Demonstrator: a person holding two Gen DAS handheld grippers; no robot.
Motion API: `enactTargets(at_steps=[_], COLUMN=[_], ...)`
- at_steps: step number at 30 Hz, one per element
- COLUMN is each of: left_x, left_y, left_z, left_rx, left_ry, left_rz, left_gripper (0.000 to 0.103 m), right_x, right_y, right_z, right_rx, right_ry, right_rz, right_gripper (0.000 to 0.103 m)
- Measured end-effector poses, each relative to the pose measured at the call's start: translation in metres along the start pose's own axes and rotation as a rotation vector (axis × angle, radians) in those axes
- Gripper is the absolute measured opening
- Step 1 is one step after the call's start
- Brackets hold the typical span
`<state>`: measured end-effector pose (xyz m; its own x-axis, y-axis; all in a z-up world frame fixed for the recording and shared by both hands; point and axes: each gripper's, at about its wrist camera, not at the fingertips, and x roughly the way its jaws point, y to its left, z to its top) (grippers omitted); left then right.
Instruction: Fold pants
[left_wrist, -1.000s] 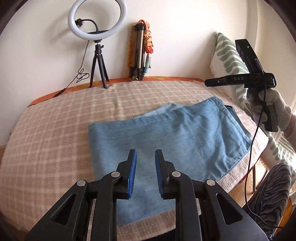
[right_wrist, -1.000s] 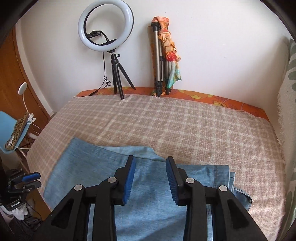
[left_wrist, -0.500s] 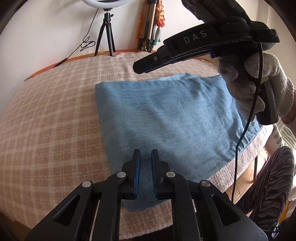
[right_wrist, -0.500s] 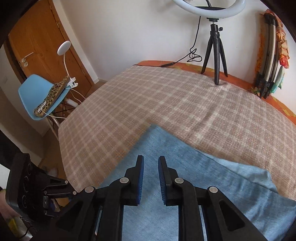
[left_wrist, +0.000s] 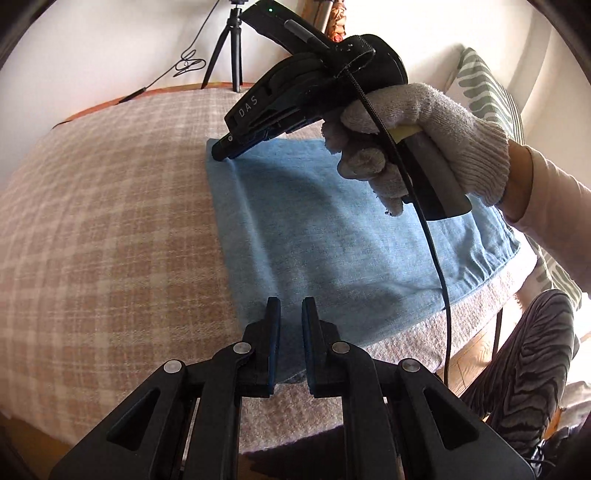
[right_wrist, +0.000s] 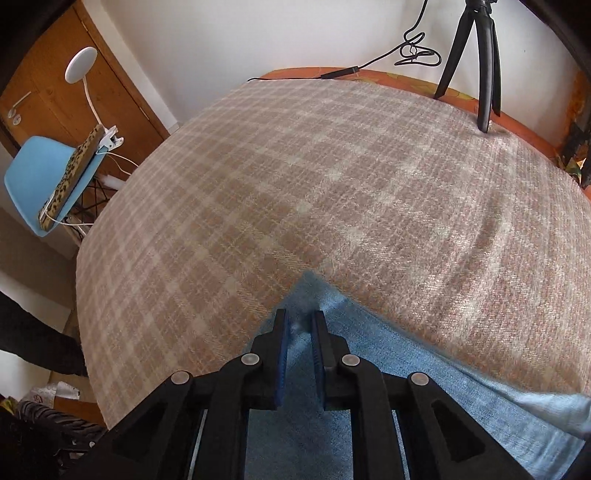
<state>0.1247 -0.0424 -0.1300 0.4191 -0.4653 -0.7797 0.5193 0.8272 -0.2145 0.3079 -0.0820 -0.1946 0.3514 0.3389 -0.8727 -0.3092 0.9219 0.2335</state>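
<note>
Left wrist view: the soft blue denim pants (left_wrist: 332, 229) lie folded into a flat rectangle on the bed's woven plaid blanket (left_wrist: 110, 221). The left gripper (left_wrist: 291, 314) hovers over their near corner, jaws narrowly parted and empty. The right gripper (right_wrist: 299, 325) reaches the far corner, jaws likewise slightly apart, gripping nothing.

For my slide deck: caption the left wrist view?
Both grippers reach corners of folded blue pants on a plaid blanket.
</note>
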Motion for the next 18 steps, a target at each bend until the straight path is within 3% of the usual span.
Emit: enactTargets(at_steps=[1, 3, 5, 8, 14, 18], left_x=[-0.004, -0.006, -0.005, 0.004, 0.011, 0.011], left_y=[0.003, 0.011, 0.015, 0.019, 0.031, 0.025], left_z=[0.000, 0.000, 0.000, 0.001, -0.004, -0.003], left_rx=[-0.018, -0.068, -0.104, -0.119, -0.211, -0.183], left_ry=[-0.006, -0.016, -0.010, 0.002, 0.005, -0.013], left_rz=[0.010, 0.010, -0.001, 0.009, -0.050, -0.057], left_gripper=[0.014, 0.036, 0.036, 0.036, 0.036, 0.035], right_x=[-0.001, -0.005, -0.010, -0.015, -0.005, 0.012], right_y=[0.001, 0.005, 0.014, 0.029, 0.048, 0.060], right_z=[0.001, 0.004, 0.004, 0.004, 0.006, 0.004], right_rx=[0.004, 0.013, 0.006, -0.009, 0.000, -0.019], right_ry=[0.006, 0.026, 0.047, 0.094, 0.192, 0.253], right_rz=[-0.002, -0.021, -0.039, -0.065, -0.101, -0.183], right_gripper=[0.012, 0.024, 0.035, 0.036, 0.043, 0.043])
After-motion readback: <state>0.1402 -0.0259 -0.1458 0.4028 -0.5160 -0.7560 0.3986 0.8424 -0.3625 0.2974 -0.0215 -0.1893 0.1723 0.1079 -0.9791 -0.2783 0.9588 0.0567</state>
